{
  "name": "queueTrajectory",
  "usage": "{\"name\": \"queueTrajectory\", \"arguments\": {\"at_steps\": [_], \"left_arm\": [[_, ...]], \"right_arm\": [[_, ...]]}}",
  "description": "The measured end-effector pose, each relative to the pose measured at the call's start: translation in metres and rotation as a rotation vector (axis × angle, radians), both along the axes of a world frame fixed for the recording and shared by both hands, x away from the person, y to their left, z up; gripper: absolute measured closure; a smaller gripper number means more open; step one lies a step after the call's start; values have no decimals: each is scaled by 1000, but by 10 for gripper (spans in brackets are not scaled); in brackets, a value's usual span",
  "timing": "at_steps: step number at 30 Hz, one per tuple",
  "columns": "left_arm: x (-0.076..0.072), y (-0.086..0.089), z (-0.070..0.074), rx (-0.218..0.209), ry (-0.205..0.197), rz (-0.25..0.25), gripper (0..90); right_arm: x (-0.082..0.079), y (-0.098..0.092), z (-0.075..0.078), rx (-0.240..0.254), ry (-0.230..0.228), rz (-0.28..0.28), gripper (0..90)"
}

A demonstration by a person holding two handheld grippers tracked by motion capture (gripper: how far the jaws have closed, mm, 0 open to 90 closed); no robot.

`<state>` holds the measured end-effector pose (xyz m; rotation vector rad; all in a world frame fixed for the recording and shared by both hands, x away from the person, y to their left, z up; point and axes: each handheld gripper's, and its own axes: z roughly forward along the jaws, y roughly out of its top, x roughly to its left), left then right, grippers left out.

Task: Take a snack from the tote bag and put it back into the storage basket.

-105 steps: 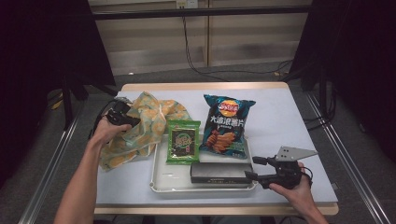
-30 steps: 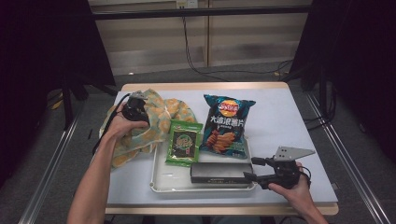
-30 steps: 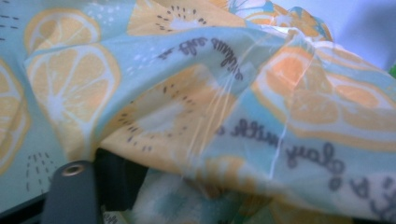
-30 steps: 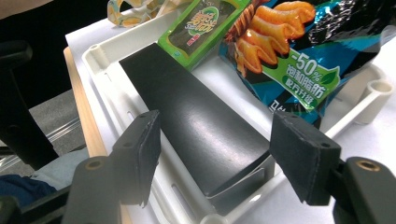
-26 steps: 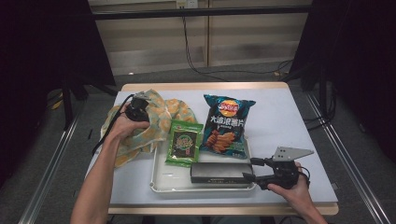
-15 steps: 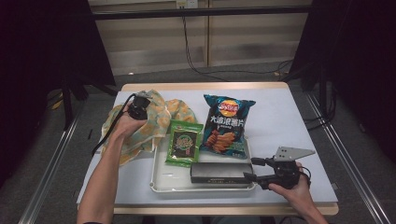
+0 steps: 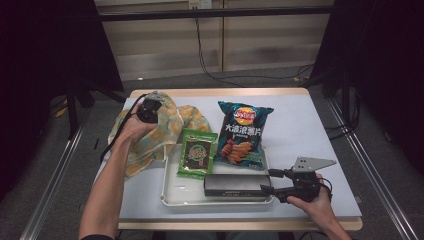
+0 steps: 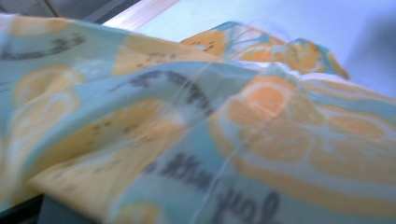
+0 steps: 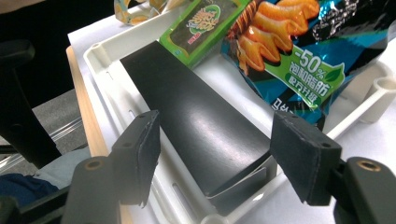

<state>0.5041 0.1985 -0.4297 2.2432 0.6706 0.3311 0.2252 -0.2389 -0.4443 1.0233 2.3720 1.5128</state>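
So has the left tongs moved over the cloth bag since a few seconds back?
Yes. The left tongs has gone from the orange-print bag's near part toward the table's far edge, away from the white tray.

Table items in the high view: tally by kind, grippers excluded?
Snack bags: 2 (blue chip bag, green seaweed packet)
Flat black boxes: 1
White plastic trays: 1
Orange-print fabric bags: 1
Total: 5
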Motion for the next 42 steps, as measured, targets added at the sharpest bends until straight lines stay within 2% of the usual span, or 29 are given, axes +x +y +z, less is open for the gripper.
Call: {"name": "queueTrajectory", "arguments": {"at_steps": [2,3,5,6,7,10,12,14,15,16,17,19,20,21,22,23,24,25,26,27,29,33,37,38,39,41,42], "left_arm": [[3,-4,-3,7,17,-38,274],[4,-7,-8,22,24,-32,276],[8,-10,-14,51,57,-70,266],[7,-12,-16,41,53,-61,240],[8,-13,-17,53,53,-88,222],[10,-14,-16,91,73,-128,219],[9,-14,-18,85,72,-125,223],[9,-14,-20,119,79,-167,233],[8,-14,-21,141,62,-185,228],[8,-14,-22,127,57,-182,228],[8,-13,-22,128,72,-182,237],[8,-13,-21,138,65,-191,253],[9,-13,-21,165,64,-200,256],[8,-13,-23,182,62,-184,259],[8,-13,-26,252,66,-188,275],[9,-12,-31,294,82,-173,293],[10,-8,-34,219,96,-153,287],[10,-5,-37,177,100,-134,290],[11,-1,-37,182,95,-147,290],[11,-1,-38,153,105,-128,298],[10,-3,-36,174,95,-146,342],[9,-4,-32,194,119,-137,360],[7,4,-24,182,146,-112,363],[6,7,-21,184,155,-98,364],[6,11,-17,200,155,-112,365],[5,18,-10,191,155,-94,365],[4,21,-7,174,158,-77,365]], "right_arm": [[1,1,0,1,1,2,336],[0,1,0,-2,-4,5,336],[-1,1,1,3,-6,8,335],[-2,1,1,2,-7,6,334],[-2,0,1,6,-6,3,334],[-3,-3,2,10,-8,-2,333],[-3,-4,1,12,-5,-6,332],[-2,-3,1,11,-3,-6,330],[-2,-3,1,12,-3,-4,329],[-2,-3,1,7,-9,-3,328],[-2,-3,2,11,-7,-2,328],[-2,-3,1,8,-8,-1,328],[-2,-3,1,8,-7,-3,328],[-2,-3,1,11,-2,-2,327],[-2,-2,1,12,-2,-2,327],[-2,-3,1,10,-5,-2,327],[-2,-3,2,13,-5,-2,327],[-3,-3,2,14,-6,-3,327],[-3,-3,2,16,-6,-3,327],[-3,-4,2,20,-4,-4,327],[-2,-4,1,16,0,-5,327],[0,-2,1,15,-1,-2,327],[-1,-1,1,14,-3,0,327],[-1,-2,1,13,-1,-3,327],[-1,-2,1,15,0,-3,327],[-1,-1,1,13,0,-3,327],[-1,-1,1,13,-1,-3,327]]}}
